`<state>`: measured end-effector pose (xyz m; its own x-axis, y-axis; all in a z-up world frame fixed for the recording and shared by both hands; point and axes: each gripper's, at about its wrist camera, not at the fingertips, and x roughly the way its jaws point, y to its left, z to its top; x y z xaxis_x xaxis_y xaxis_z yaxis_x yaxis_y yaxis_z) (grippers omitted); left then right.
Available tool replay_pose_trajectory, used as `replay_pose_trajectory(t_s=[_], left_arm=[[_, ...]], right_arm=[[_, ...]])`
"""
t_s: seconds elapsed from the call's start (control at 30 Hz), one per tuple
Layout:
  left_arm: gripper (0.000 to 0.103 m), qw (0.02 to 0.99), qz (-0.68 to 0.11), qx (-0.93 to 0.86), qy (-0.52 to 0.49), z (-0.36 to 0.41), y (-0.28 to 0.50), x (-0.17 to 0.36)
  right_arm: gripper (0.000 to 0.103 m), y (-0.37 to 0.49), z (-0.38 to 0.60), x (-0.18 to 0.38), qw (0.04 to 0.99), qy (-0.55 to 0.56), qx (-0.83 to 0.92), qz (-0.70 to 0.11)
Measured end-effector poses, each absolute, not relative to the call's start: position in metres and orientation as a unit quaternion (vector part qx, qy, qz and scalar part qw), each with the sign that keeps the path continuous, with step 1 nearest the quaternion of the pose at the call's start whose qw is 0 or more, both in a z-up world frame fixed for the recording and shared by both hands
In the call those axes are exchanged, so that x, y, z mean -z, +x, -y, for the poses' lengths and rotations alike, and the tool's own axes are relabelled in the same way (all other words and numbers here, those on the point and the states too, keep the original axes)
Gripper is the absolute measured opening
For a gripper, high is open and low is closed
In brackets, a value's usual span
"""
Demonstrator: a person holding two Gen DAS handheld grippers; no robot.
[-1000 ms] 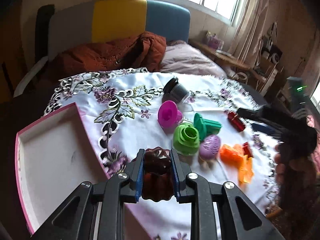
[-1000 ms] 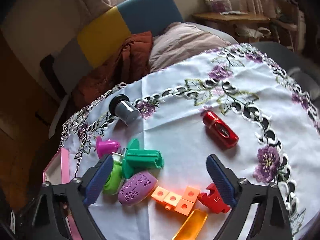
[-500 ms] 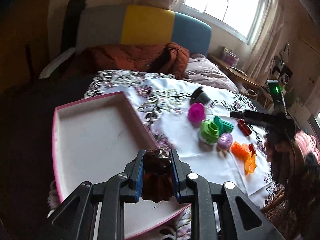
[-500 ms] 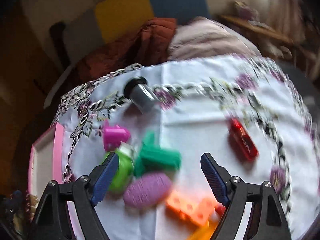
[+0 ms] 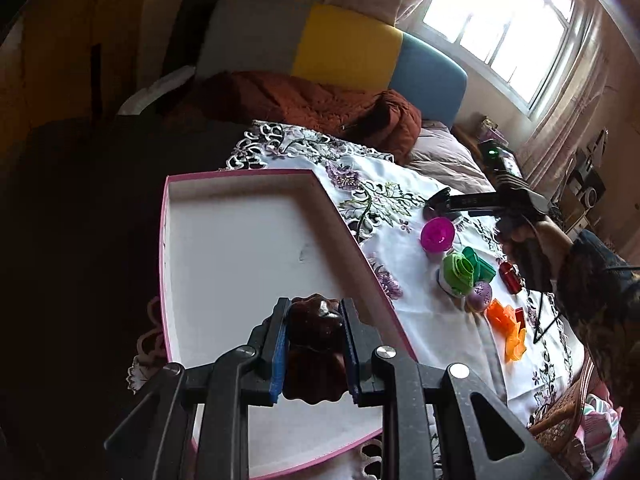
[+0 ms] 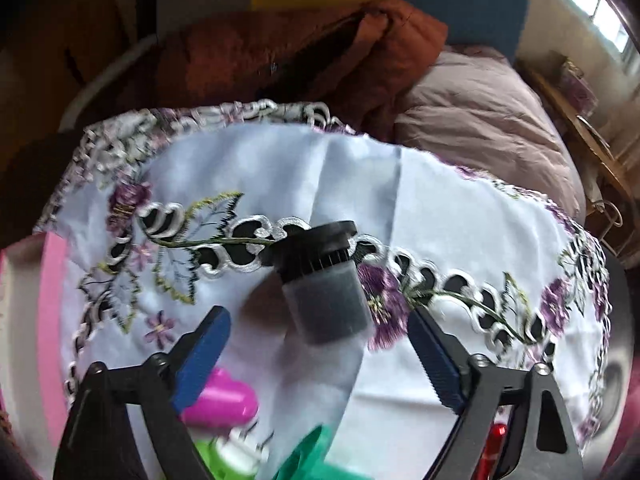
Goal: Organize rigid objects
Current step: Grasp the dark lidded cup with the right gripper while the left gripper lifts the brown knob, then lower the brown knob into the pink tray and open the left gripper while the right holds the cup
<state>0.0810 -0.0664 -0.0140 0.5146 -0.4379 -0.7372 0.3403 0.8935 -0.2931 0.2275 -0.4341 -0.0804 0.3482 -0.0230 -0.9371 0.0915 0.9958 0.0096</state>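
My left gripper (image 5: 314,308) is shut on a dark brown fluted mould (image 5: 316,326) and hangs over the near part of a white tray with a pink rim (image 5: 240,240). My right gripper (image 6: 316,320) points steeply down at a grey cylinder with a black cap (image 6: 326,296) that lies on the embroidered cloth (image 6: 440,240). Its jaws are opening, and the cylinder's near end lies between the blue pads (image 6: 204,344) untouched. In the left wrist view a hand holds the right gripper (image 5: 480,200) beyond the toys.
Right of the tray lie a magenta piece (image 5: 437,234), green pieces (image 5: 460,272), a purple oval (image 5: 480,295), orange pieces (image 5: 508,320) and a red piece (image 5: 510,278). Behind the table lie a rust-coloured quilt (image 6: 300,52) and a pink pillow (image 6: 480,128).
My left gripper has carried the brown mould from over the cloth to above the tray. My right gripper has left the toy cluster, rolled, and come down over the grey cylinder.
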Motion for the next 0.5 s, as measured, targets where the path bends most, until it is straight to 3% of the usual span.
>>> replay_pose_trajectory(t_s=[0.03, 0.07, 0.1, 0.5], left_arm=[[0.023, 0.868, -0.44, 0.224, -0.056, 0.067, 0.081, 0.014], [0.023, 0.867, -0.44, 0.225, -0.057, 0.067, 0.081, 0.015], [0.023, 0.866, -0.441, 0.226, -0.057, 0.068, 0.082, 0.015], [0.023, 0.867, -0.438, 0.23, -0.064, 0.066, 0.073, 0.015]], right_arm=[[0.083, 0.231, 0.435, 0.085, 0.817, 0.028, 0.037, -0.575], [0.067, 0.234, 0.435, 0.091, 0.813, 0.025, 0.041, -0.58], [0.044, 0.234, 0.434, 0.092, 0.813, 0.022, 0.046, -0.581], [0.043, 0.157, 0.414, 0.015, 0.87, 0.055, -0.008, -0.489]])
